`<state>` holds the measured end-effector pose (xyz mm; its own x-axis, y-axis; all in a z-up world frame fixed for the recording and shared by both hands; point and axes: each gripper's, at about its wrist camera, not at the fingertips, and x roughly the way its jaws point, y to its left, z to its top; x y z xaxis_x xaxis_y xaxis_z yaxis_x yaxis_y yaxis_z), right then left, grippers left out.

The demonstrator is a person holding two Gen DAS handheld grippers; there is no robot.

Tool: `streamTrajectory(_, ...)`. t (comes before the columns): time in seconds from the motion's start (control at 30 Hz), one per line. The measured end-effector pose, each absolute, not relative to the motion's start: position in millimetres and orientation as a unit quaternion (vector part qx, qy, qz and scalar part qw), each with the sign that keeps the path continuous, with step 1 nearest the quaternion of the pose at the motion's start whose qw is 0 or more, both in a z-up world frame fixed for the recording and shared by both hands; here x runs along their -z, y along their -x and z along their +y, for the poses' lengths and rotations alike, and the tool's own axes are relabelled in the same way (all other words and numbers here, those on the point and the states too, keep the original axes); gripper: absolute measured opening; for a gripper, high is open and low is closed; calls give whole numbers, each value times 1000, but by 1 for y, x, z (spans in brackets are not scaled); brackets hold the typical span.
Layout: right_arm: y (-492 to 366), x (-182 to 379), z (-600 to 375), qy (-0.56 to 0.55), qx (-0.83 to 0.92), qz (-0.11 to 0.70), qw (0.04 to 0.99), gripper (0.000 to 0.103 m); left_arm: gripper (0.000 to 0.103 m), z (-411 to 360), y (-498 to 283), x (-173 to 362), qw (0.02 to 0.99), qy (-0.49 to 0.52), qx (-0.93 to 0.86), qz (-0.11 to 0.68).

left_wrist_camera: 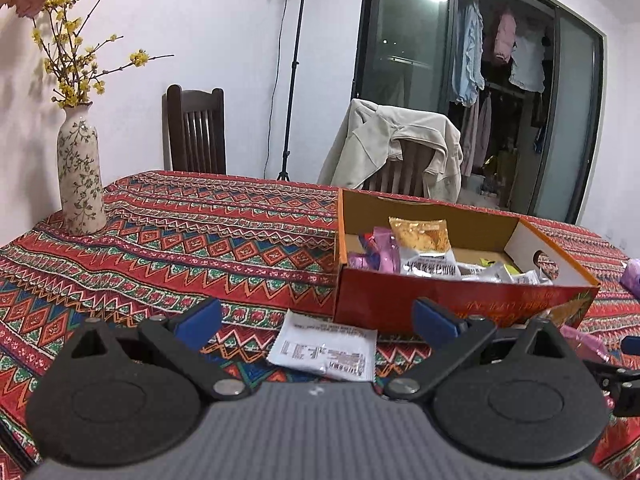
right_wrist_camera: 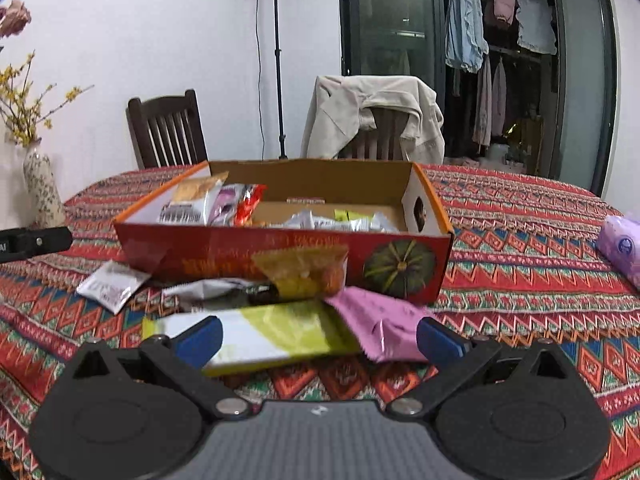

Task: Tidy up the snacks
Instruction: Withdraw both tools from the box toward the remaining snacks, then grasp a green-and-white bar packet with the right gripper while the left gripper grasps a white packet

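Nearest the right wrist camera, the right hand-held gripper point(right_wrist_camera: 318, 340) hangs low over the bench point(right_wrist_camera: 520, 280) with its blue fingers spread wide and nothing between them. Just ahead of it lie a yellow-green packet point(right_wrist_camera: 260, 334) and a pink packet point(right_wrist_camera: 384, 320), the pink one overlapping the yellow-green one's far end. Beyond these a silver wrapper point(right_wrist_camera: 212, 290) and an orange snack bag point(right_wrist_camera: 304, 272) rest against the front wall of the cardboard box point(right_wrist_camera: 224, 258).

The left hand-held gripper point(left_wrist_camera: 318, 326) is likewise wide open and empty, hovering over a white sachet point(left_wrist_camera: 326, 350) that lies on the cloth just before the box's near corner.

Inside the box several snacks already sit: a gold-and-silver bag point(left_wrist_camera: 424, 242), purple wrappers point(left_wrist_camera: 376, 254) and a row of pale packets point(right_wrist_camera: 340, 222) along the bottom. By my reading the sorting is partly done, with about five packets outside the box left to gather. A purple tissue pack point(right_wrist_camera: 620, 246) lies well apart to the right; whether it belongs to the task I cannot tell.
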<state>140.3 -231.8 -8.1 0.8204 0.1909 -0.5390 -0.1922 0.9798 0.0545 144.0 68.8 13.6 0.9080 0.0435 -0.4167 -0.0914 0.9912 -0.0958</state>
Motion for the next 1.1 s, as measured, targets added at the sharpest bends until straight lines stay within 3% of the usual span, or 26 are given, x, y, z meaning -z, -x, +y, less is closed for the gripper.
streamTrajectory(0.37, -163, -3, -200, -1, -92, 279, 956, 103, 103, 76, -151, -1, 974, 69, -41, 214)
streamTrajectory(0.5, -179, 12, -174, 55, -45, 292, 954, 103, 103, 83, -152, 0, 971, 84, -46, 218)
streamTrajectory(0.83, -143, 30, -190, 88, -41, 293, 951, 103, 103, 87, -148, 0, 972, 97, -43, 209)
streamTrajectory(1.0, -138, 32, -198, 81, -42, 301, 949, 99, 103, 87, -148, 1, 971, 98, -50, 213)
streamTrajectory(1.1, -130, 35, -202, 82, -51, 310, 946, 92, 103, 87, -148, 1, 971, 99, -52, 214)
